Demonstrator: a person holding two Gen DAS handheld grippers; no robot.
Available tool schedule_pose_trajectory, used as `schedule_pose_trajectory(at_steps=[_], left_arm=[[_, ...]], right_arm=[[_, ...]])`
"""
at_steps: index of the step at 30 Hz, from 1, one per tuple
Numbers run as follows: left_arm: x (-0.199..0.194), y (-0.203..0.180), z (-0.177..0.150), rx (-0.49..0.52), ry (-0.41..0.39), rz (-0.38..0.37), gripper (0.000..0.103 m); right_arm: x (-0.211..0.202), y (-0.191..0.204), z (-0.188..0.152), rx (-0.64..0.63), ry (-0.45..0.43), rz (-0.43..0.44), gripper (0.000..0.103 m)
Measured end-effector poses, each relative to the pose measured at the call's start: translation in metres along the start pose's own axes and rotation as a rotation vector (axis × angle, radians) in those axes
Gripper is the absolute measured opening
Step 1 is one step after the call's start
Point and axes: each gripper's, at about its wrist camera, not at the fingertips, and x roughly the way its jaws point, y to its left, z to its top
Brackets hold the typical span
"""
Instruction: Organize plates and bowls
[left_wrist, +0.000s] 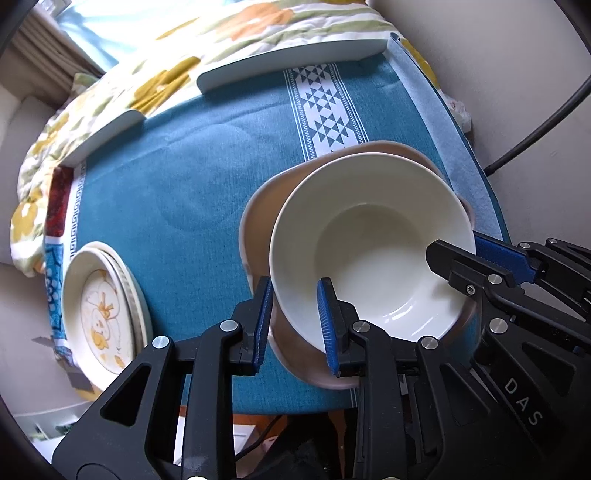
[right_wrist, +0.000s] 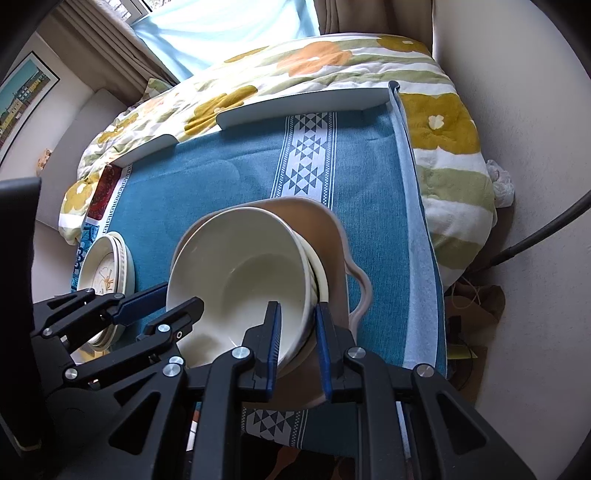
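Note:
A cream bowl (left_wrist: 369, 251) (right_wrist: 236, 273) sits nested in a wider pinkish-beige dish (left_wrist: 258, 218) (right_wrist: 328, 236) on the teal tablecloth. In the right wrist view a second cream rim (right_wrist: 322, 275) shows just under the top bowl. My left gripper (left_wrist: 295, 321) (right_wrist: 183, 295) straddles the bowl's left rim, one finger inside and one outside, and its pads appear to rest on the wall. On the opposite rim, my right gripper (right_wrist: 296, 310) (left_wrist: 456, 243) is shut, also with one finger inside the bowl and one outside.
A stack of cream plates (left_wrist: 99, 306) (right_wrist: 105, 266) with a yellow flower print lies at the cloth's left edge. White curved boards (left_wrist: 288, 62) (right_wrist: 303, 103) line the far edge, with a flowered quilt (right_wrist: 332, 55) behind. The table's near edge runs under both grippers, and a dark cable (left_wrist: 535, 125) hangs at the right.

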Motion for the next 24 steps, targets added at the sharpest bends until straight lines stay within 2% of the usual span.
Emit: schedule_pose_trajectory(at_steps=[5, 8, 10, 11, 12, 13, 14, 16, 19, 21, 24], left_arm=[[-0.02, 0.007, -0.002, -0.022, -0.043, -0.018, 0.023], [-0.043, 0.019, -0.005, -0.055, -0.104, -0.051, 0.023], [-0.062, 0.03, -0.008, -0.081, -0.161, -0.086, 0.027], [-0.071, 0.035, -0.009, -0.091, -0.195, -0.093, 0.043], [-0.081, 0.04, -0.01, -0.099, -0.23, -0.091, 0.075], [-0.09, 0.044, -0.012, -0.104, -0.269, -0.082, 0.089], [-0.1, 0.049, -0.014, -0.106, -0.316, -0.07, 0.101], [-0.115, 0.057, -0.02, -0.098, -0.37, -0.045, 0.102], [-0.118, 0.073, -0.026, -0.089, -0.329, -0.036, 0.102], [-0.111, 0.085, -0.03, -0.097, -0.265, -0.075, 0.102], [-0.09, 0.093, -0.036, -0.079, -0.15, -0.109, 0.102]], right_arm=[[-0.017, -0.007, 0.001, 0.026, -0.03, 0.024, 0.017], [-0.036, -0.009, 0.002, 0.02, -0.066, 0.038, 0.017], [-0.05, -0.008, 0.002, 0.0, -0.092, 0.042, 0.019], [-0.057, -0.008, 0.002, -0.011, -0.109, 0.045, 0.032], [-0.063, -0.007, 0.002, -0.022, -0.126, 0.05, 0.054], [-0.07, -0.007, 0.002, -0.033, -0.144, 0.056, 0.064], [-0.076, -0.007, 0.002, -0.044, -0.163, 0.06, 0.08], [-0.086, -0.006, 0.002, -0.074, -0.195, 0.048, 0.083], [-0.096, -0.004, 0.001, -0.14, -0.213, -0.014, 0.083], [-0.098, -0.005, -0.001, -0.183, -0.207, -0.044, 0.084], [-0.088, -0.009, -0.001, -0.219, -0.098, -0.098, 0.084]])
